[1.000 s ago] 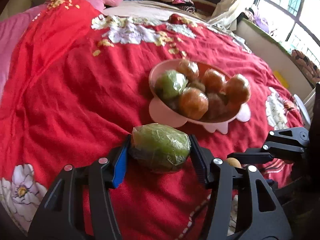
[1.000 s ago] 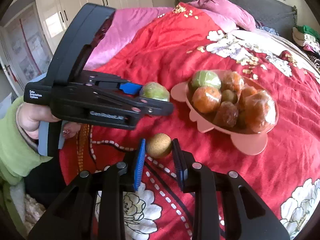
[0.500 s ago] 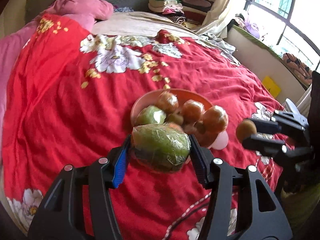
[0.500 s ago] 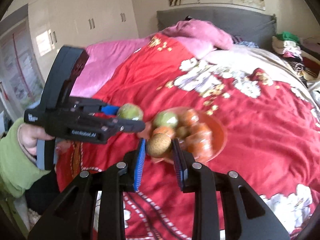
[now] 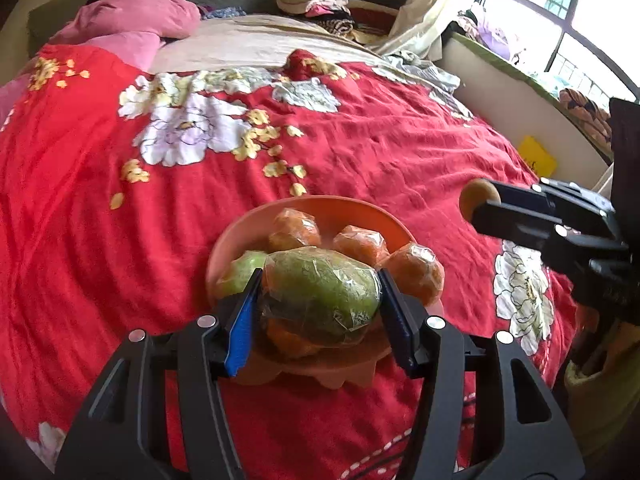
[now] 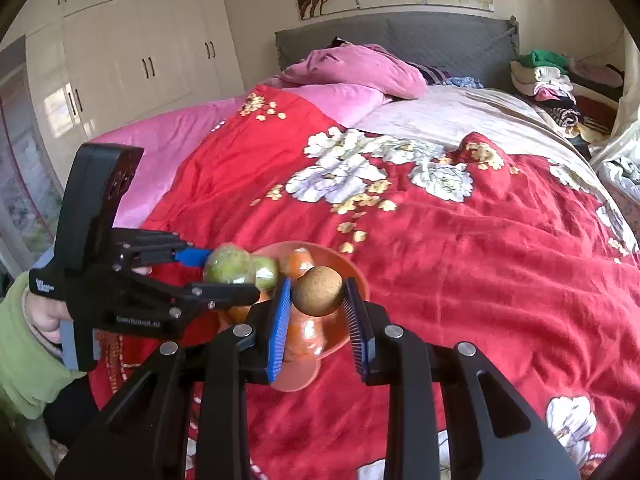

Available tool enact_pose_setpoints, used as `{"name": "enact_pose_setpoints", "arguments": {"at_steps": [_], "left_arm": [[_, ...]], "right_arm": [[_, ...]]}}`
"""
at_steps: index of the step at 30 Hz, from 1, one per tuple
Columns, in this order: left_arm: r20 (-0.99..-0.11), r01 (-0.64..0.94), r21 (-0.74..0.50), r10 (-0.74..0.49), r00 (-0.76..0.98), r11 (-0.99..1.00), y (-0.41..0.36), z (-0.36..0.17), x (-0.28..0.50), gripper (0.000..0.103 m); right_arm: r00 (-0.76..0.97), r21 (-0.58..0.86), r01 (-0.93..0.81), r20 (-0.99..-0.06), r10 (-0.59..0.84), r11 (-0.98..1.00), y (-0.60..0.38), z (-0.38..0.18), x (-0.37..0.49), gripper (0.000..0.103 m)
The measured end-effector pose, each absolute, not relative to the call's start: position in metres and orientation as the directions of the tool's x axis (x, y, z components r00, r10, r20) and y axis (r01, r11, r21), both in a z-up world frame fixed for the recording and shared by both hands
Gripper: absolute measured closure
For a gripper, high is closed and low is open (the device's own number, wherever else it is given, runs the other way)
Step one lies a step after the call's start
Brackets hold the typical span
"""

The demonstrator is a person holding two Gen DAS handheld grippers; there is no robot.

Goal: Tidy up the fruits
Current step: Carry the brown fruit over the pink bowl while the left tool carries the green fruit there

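While the green fruit (image 5: pixel 320 292), wrapped in clear film, is sitting clamped between the two pads of the left gripper (image 5: pixel 320 300), it is hanging in the air above the near side of the pink bowl (image 5: pixel 340 210). From the right wrist view the same fruit (image 6: pixel 228 268) is showing at nine o'clock of the bowl (image 6: pixel 356 276), held out sideways by the left gripper (image 6: pixel 224 276).

Three wrapped oranges (image 5: pixel 360 240) and a second green fruit (image 5: pixel 240 270) are lying in the bowl, just behind and beside the held one, from ten to two o'clock of it.

A small brown round fruit (image 6: pixel 318 290) is being squeezed between the blue-lined pads of the right gripper (image 6: pixel 318 300), whose jaws are standing close together on it, and it is hanging in front of the bowl in that view. In the left wrist view this brown fruit (image 5: pixel 478 196) is poking out at the tip of the right gripper (image 5: pixel 480 204), at three o'clock, well apart from the bowl.

The bowl is resting on a red flowered bedspread (image 5: pixel 100 220). A person's hand (image 6: pixel 42 314) in a green sleeve (image 6: pixel 24 360) is gripping the left gripper's handle at eight o'clock.
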State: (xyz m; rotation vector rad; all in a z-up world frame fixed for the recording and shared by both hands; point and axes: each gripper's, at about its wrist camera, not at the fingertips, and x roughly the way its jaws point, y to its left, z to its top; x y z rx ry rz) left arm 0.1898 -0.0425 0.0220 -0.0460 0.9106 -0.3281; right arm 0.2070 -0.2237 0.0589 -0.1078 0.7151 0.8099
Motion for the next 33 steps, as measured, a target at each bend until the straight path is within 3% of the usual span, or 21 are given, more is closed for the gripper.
{"name": "enact_pose_setpoints", "arguments": {"at_steps": [33], "left_arm": [[-0.779,0.257,-0.179,-0.296,0.553,0.950,-0.048,0.012,0.198,0.055]], "right_arm": [[0.356,0.183,-0.708,-0.741,0.569,0.682,-0.197,0.016,0.255,0.077]]}}
